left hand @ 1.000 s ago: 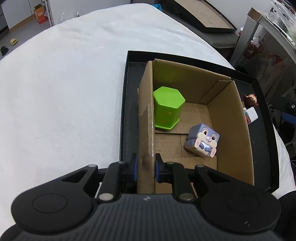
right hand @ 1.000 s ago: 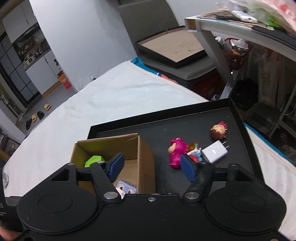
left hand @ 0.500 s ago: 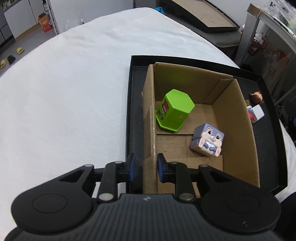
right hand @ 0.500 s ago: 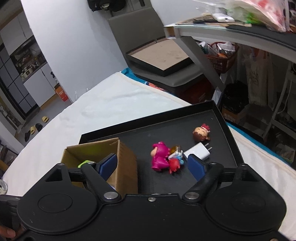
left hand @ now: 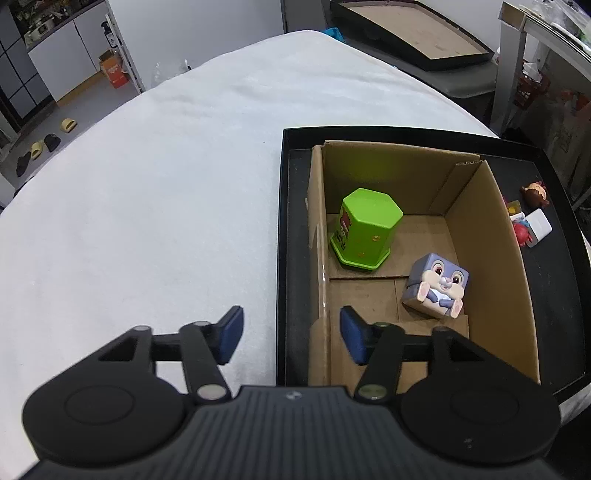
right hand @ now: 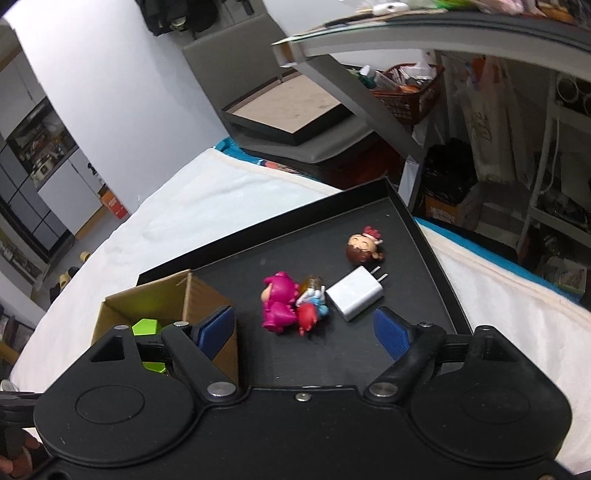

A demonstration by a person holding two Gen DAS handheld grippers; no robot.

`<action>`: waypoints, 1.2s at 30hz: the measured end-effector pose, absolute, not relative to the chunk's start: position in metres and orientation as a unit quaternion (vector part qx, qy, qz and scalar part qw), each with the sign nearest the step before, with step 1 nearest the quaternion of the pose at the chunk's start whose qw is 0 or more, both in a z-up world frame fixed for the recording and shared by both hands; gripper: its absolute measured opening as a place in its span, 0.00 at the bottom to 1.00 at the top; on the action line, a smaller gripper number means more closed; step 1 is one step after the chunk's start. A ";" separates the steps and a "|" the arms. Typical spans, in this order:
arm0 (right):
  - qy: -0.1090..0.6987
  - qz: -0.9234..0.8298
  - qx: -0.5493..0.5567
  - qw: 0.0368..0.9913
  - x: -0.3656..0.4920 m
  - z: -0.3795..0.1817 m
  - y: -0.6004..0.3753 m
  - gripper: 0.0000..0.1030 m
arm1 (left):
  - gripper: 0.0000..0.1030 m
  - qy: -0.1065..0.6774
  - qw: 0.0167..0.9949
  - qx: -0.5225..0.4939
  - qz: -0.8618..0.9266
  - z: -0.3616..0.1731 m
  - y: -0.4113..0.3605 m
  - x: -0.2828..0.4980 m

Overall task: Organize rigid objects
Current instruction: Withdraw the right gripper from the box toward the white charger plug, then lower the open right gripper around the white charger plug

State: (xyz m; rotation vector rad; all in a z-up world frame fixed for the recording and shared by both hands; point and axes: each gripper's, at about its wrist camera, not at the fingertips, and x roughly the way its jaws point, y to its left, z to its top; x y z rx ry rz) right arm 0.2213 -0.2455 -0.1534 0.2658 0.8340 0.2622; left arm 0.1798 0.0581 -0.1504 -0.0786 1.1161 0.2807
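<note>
A cardboard box (left hand: 491,236) stands in the left part of a black tray (left hand: 565,280). Inside it are a green hexagonal container (left hand: 364,227) and a grey bunny cube (left hand: 436,286). My left gripper (left hand: 291,334) straddles the box's near left wall; its jaws are opening and the pads stand off the cardboard. My right gripper (right hand: 304,332) hangs open above the tray, nothing between its fingers. Ahead of it lie a pink figure (right hand: 279,302), a small red and blue toy (right hand: 310,308), a white charger plug (right hand: 356,293) and a brown-haired doll head (right hand: 364,247).
The tray sits on a white cloth-covered table (left hand: 147,184). A grey chair holding another flat tray (right hand: 291,114) stands beyond the table's far edge, with a desk (right hand: 406,33) and cluttered shelves to the right. A hand (right hand: 14,458) shows at the lower left.
The left gripper's jaws, earlier clamped on the box's left wall, have spread apart and let it go. The right gripper has drifted rightward over the loose toys and widened slightly.
</note>
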 end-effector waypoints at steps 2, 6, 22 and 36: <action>0.405 0.123 0.136 0.896 0.224 -0.159 -0.251 0.80 | 0.61 0.527 0.839 -0.034 0.133 -0.149 0.056 0.180; 0.408 0.116 0.148 0.893 0.229 -0.169 -0.258 0.80 | 0.64 0.524 0.840 -0.019 0.136 -0.148 0.049 0.181; 0.436 0.082 0.136 0.886 0.273 -0.215 -0.264 0.76 | 0.65 0.531 0.833 0.017 0.158 -0.155 0.035 0.197; 0.431 0.089 -0.005 0.898 0.289 -0.240 -0.234 0.79 | 0.65 0.547 0.820 0.025 0.169 -0.164 0.029 0.212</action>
